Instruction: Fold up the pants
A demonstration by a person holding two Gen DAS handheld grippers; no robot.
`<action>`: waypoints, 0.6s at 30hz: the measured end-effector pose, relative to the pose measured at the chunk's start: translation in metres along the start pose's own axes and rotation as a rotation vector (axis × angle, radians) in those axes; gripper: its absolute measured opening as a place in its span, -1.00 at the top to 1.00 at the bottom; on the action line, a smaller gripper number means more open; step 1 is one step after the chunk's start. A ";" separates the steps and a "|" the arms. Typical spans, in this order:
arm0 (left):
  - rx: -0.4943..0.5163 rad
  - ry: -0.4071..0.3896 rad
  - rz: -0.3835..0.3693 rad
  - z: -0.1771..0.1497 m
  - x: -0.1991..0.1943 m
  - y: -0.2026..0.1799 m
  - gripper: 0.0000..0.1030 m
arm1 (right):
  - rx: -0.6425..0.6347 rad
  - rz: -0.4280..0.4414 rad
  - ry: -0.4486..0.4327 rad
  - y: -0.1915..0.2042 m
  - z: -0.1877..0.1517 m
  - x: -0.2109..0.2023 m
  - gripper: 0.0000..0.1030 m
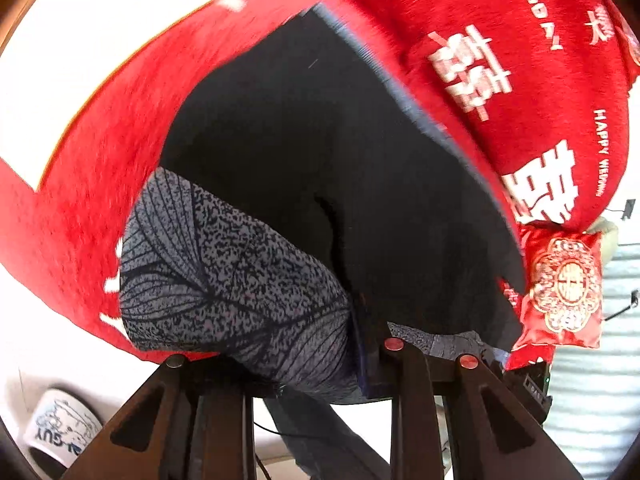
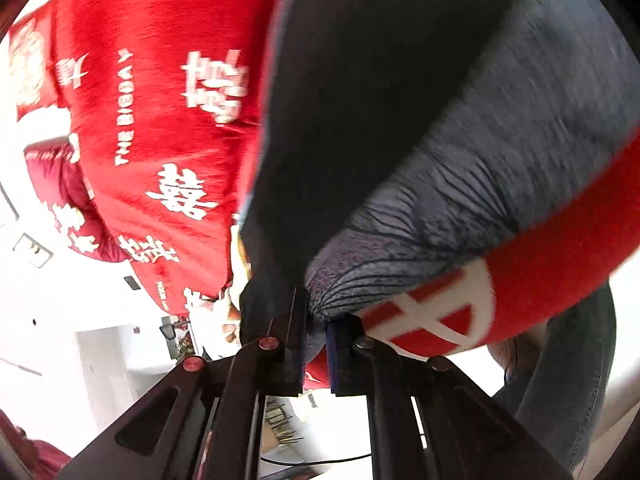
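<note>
The pants (image 1: 224, 264) are grey with a dark leaf print and a plain dark side (image 1: 320, 140). They lie bunched on a red bedspread (image 1: 100, 140) printed with white characters. My left gripper (image 1: 316, 376) is shut on a thick fold of the printed cloth, which drapes over and hides its fingertips. In the right wrist view the pants (image 2: 500, 140) hang gathered into a pleated corner. My right gripper (image 2: 316, 340) is shut on that corner, and the cloth fans out from between its pads. The bedspread (image 2: 160, 100) lies behind.
A small red embroidered pouch (image 1: 564, 284) lies at the bedspread's right edge. A white slipper (image 1: 60, 432) sits on the pale floor at lower left. A dark red cushion (image 2: 60, 184) is at the left, and a person's jeans leg (image 2: 568, 380) stands close at lower right.
</note>
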State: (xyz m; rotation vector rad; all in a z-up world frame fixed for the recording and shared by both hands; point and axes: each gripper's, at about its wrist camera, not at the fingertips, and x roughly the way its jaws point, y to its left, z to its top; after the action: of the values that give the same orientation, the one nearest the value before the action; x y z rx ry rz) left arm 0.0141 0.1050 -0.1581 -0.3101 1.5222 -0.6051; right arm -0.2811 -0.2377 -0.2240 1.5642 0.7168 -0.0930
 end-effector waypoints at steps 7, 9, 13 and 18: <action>0.075 -0.080 -0.023 0.049 -0.026 -0.046 0.48 | -0.123 -0.021 0.061 0.065 0.049 0.016 0.83; 0.094 -0.100 -0.014 0.071 -0.023 -0.060 0.48 | -0.151 -0.039 0.092 0.082 0.077 0.027 0.83; 0.116 -0.136 0.031 0.117 -0.007 -0.080 0.47 | -0.199 -0.090 0.157 0.106 0.136 0.055 0.83; 0.150 -0.177 0.176 0.178 0.048 -0.101 0.41 | -0.253 -0.193 0.263 0.125 0.208 0.113 0.80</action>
State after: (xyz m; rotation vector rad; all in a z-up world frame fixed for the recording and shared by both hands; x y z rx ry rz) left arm 0.1683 -0.0360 -0.1344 -0.1104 1.3102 -0.5341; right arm -0.0563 -0.3810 -0.1987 1.2753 1.0445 0.0608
